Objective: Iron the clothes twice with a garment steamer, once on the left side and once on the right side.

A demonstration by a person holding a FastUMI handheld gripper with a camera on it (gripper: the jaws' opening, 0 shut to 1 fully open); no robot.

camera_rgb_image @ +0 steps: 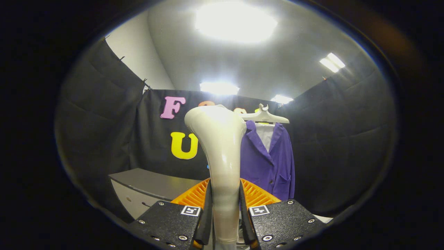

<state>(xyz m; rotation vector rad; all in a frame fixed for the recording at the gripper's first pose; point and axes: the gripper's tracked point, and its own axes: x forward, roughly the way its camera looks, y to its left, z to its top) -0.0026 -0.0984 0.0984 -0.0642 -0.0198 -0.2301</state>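
Observation:
A cream-white garment steamer (222, 152) stands upright between my fingers, its handle clamped by both of them and its wide head rising above. My gripper (224, 208) is shut on the steamer's handle. Beyond the steamer, a little to the right, a purple coat (274, 159) over a white shirt hangs on a white hanger (265, 116) against the black booth wall. The steamer's head hides the coat's left edge. The steamer is apart from the coat, some way short of it.
A grey table or cabinet top (152, 184) lies low to the left beyond the fingers. Black cloth walls close in on the left, back and right. Bright ceiling lights (236, 21) glare overhead.

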